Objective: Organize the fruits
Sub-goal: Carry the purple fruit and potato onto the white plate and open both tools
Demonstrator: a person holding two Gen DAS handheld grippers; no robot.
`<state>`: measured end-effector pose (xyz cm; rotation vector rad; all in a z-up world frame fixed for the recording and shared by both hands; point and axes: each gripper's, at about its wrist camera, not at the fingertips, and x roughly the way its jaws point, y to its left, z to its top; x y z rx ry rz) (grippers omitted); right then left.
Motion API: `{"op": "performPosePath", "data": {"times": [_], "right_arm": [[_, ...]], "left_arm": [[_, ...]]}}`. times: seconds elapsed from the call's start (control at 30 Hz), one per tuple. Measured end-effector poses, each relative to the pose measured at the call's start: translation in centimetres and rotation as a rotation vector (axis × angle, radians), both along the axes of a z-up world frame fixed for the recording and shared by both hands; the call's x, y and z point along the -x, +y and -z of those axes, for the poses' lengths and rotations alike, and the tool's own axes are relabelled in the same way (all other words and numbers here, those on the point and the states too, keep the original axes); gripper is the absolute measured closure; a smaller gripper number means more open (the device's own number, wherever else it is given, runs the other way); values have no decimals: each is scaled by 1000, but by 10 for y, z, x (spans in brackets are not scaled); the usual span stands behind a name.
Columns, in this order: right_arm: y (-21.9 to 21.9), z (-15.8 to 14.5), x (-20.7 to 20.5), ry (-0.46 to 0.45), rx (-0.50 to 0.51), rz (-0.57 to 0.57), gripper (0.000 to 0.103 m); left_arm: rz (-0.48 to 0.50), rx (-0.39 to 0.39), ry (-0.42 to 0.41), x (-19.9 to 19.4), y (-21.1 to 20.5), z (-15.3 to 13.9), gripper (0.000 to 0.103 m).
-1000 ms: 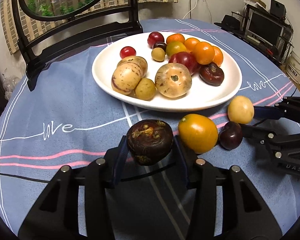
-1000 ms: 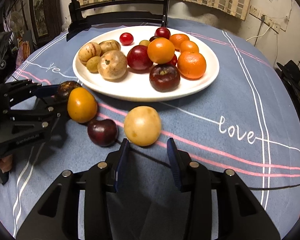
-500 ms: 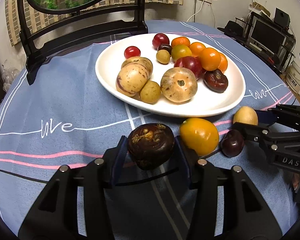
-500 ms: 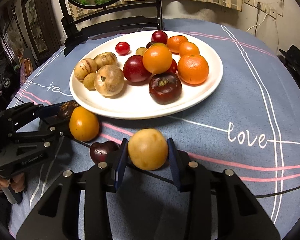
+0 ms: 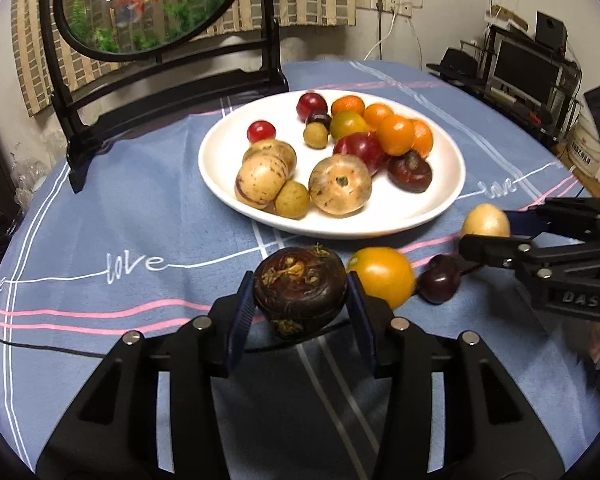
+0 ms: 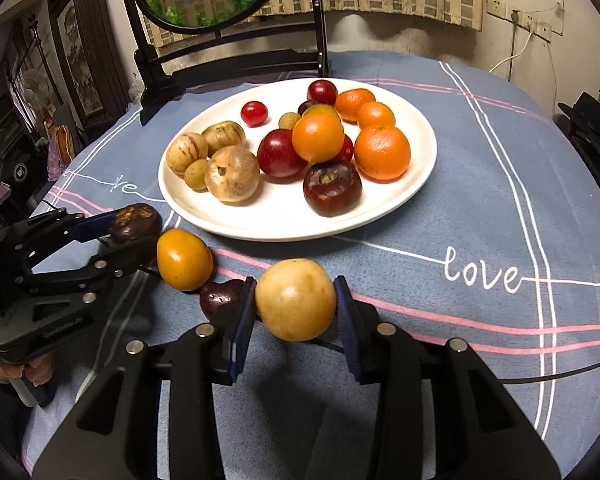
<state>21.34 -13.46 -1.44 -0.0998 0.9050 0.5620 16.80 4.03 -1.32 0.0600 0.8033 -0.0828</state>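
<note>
Blue cloth with pink and white stripes and white "love" lettering covers the round table [image 5: 100,208], and a wide white ceramic plate [image 5: 228,184] heaped with mixed fruit sits toward its far middle. The left gripper [image 5: 300,300] has its blue pads pressed on both sides of a dark brown wrinkled round fruit [image 5: 300,288] and the jaws are closing a little more; the fruit is just near the plate's near rim, and it cannot be told whether it is off the cloth. The right gripper [image 6: 296,308] is clamped on a pale yellow smooth round fruit [image 6: 296,300], a narrow grip with both pads touching. Between the two grippers, on the cloth off the plate's near edge, lie a glossy orange-yellow oval fruit [image 5: 382,276] and a small dark purple fruit [image 5: 440,278], just beside each other; they crowd the gap between the two tools. A black wooden frame holding an oval goldfish picture [image 5: 148,4] stands at the table's far left edge. The left view alone shows a dark monitor stand [image 5: 528,72] off the right edge; the right view alone shows a hand [image 6: 32,372] on the left tool's handle and the purple fruit half hidden behind the right finger.
</note>
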Motion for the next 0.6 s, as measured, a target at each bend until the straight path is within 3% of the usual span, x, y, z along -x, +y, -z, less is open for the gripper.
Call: {"op": "performPosePath", "data": {"times": [0.3,0.43,0.6], "right_arm": [[-4,-41,6,-127,-86,28,64],[8,-52,-21,-170,-57,39,64],[24,-49,-74,-145,-22,54,64]], "left_arm": [[-2,-27,-103,0,-6,-47,57],[-39,-46,-119,-27,-10,-60,57],[-102,-25,-93,-70,-8,-58,57]]}}
